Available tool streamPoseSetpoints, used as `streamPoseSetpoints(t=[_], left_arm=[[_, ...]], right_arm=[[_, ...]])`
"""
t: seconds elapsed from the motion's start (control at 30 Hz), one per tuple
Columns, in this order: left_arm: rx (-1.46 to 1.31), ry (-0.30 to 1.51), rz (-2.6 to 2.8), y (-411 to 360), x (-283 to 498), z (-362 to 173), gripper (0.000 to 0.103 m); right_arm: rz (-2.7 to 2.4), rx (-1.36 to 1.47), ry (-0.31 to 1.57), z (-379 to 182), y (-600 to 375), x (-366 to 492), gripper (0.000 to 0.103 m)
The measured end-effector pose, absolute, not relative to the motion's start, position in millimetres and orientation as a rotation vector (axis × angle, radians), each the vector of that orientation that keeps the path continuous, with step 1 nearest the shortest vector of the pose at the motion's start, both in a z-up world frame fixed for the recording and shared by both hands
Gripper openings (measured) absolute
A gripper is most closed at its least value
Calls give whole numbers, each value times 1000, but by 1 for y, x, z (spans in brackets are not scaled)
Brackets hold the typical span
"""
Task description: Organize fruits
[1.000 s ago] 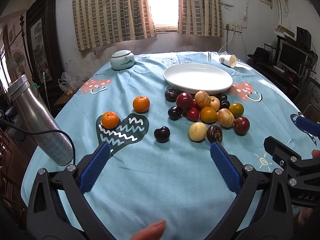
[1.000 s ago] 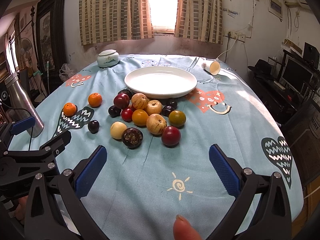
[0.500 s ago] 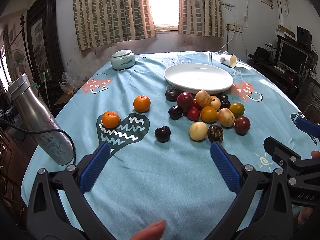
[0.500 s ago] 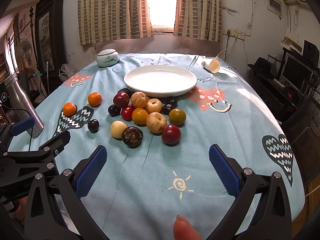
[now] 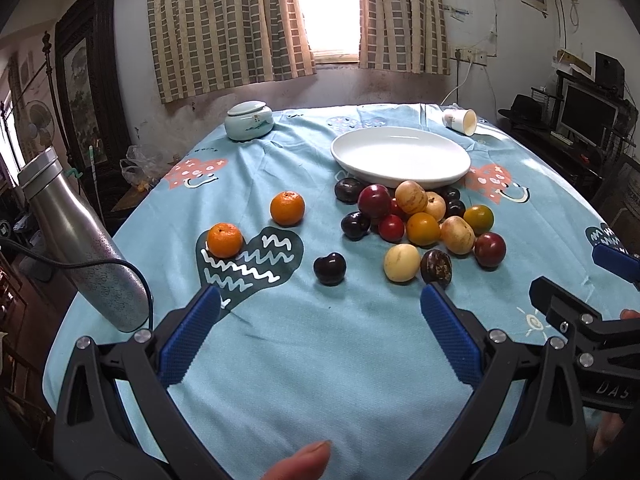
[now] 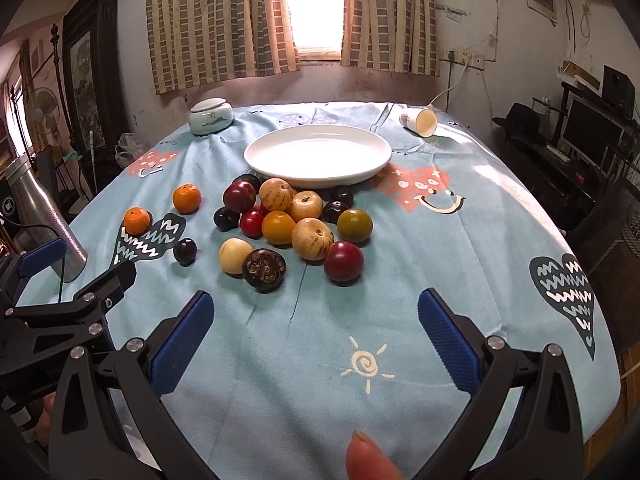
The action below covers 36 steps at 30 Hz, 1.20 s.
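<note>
Two grippers, left gripper (image 5: 320, 300) and right gripper (image 6: 316, 304), hover with jaws spread wide, holding nothing. Mixed fruits (image 6: 288, 220) cluster just before the white plate (image 6: 318, 156); two tangerines (image 6: 187, 198) lie left of it.

- White plate (image 6: 318, 156)
- Light blue tablecloth (image 6: 460, 248) printed with hearts and suns
- Orange tangerines (image 5: 287, 208)
- Dark purple plum (image 5: 329, 268)
- Checked brown-and-beige curtains (image 5: 224, 20)

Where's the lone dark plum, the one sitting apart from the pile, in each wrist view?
Left wrist: lone dark plum, centre of the picture, just right of the dark heart print.
Right wrist: lone dark plum, left of centre, right of the same heart print.
Shared landmark: white plate beyond the fruit pile.
</note>
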<state>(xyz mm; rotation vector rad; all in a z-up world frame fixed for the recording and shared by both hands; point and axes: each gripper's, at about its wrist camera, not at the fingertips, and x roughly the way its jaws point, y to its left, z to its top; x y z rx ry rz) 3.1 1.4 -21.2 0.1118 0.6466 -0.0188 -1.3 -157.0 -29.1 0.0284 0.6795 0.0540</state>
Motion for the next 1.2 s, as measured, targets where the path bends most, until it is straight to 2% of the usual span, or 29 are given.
streamPoseSetpoints(t=[0.83,1.2], left_arm=[[84,737,-8,17,36,-50,101],[76,829,92,101,104,-65,101]], right_arm=[[16,81,818,-71,-175,31,102],[71,168,847,-77,-221,67,102]])
